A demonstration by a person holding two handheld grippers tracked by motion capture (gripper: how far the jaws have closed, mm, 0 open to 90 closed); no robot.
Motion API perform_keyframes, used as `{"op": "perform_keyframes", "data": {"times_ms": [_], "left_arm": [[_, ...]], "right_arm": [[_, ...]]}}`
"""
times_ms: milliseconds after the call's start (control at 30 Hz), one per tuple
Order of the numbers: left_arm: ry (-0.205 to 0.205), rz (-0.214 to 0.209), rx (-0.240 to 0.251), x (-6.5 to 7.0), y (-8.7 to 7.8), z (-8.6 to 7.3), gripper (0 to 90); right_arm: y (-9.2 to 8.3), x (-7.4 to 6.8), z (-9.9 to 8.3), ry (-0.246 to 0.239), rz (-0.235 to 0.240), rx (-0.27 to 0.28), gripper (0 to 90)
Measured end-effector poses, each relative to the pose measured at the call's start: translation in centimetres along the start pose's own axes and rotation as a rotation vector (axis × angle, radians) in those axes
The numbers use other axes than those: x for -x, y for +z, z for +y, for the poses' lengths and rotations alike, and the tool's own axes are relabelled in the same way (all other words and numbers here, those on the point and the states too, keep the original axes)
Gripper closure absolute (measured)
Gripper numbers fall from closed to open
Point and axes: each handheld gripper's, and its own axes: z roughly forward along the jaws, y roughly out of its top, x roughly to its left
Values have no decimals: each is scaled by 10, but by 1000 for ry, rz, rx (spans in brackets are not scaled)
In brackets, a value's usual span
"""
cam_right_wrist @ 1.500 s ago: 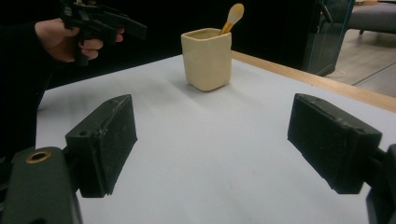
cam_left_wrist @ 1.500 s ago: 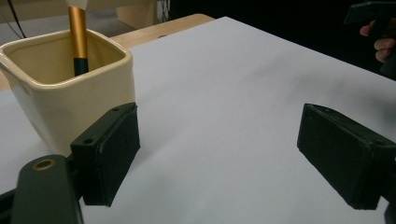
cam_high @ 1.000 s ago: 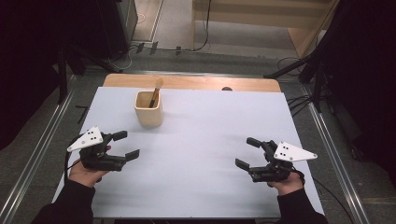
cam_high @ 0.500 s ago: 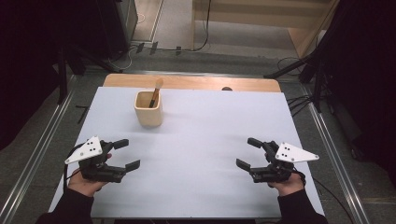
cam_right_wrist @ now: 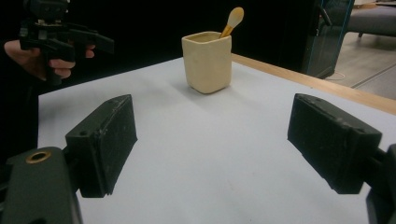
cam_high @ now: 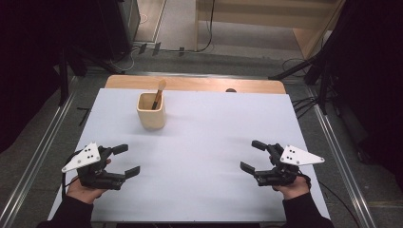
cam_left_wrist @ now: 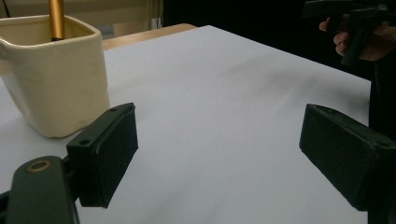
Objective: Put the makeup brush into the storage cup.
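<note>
A cream square cup (cam_high: pixel 151 112) stands on the white table (cam_high: pixel 209 142) toward the back left, with a wooden spoon (cam_high: pixel 158 93) leaning in it. The cup (cam_left_wrist: pixel 51 74) is close at the left of the left gripper view, and the cup (cam_right_wrist: pixel 207 62) with the spoon (cam_right_wrist: pixel 232 20) stands further off in the right gripper view. My left gripper (cam_high: pixel 124 159) hovers open near the front left edge, nothing between its jaws. At the front right my right gripper (cam_high: pixel 253 156) is open too and empty.
A bare wooden strip (cam_high: pixel 195 84) runs along the table's far edge. Metal rails (cam_high: pixel 38 147) flank both sides of the table. Dark stands and cables (cam_high: pixel 304 71) sit on the floor behind.
My left gripper has drifted back toward the front edge of the table and slightly lower. The right gripper has barely moved.
</note>
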Motion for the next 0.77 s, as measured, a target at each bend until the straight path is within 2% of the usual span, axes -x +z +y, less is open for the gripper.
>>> {"op": "perform_keyframes", "data": {"times_ms": [133,467,600,767], "left_arm": [[-3,3,10,-1,0,0,119],[-6,1,0,-1,2,-1,120],[-33,-6,-8,-2,3,-1,120],[-21,-1,-16,-3,3,-1,117]], "right_arm": [[0,0,0,1,1,0,165],[-1,-1,1,-5,3,5,166],[0,-1,1,-3,4,3,166],[1,-1,2,-4,7,4,166]]}}
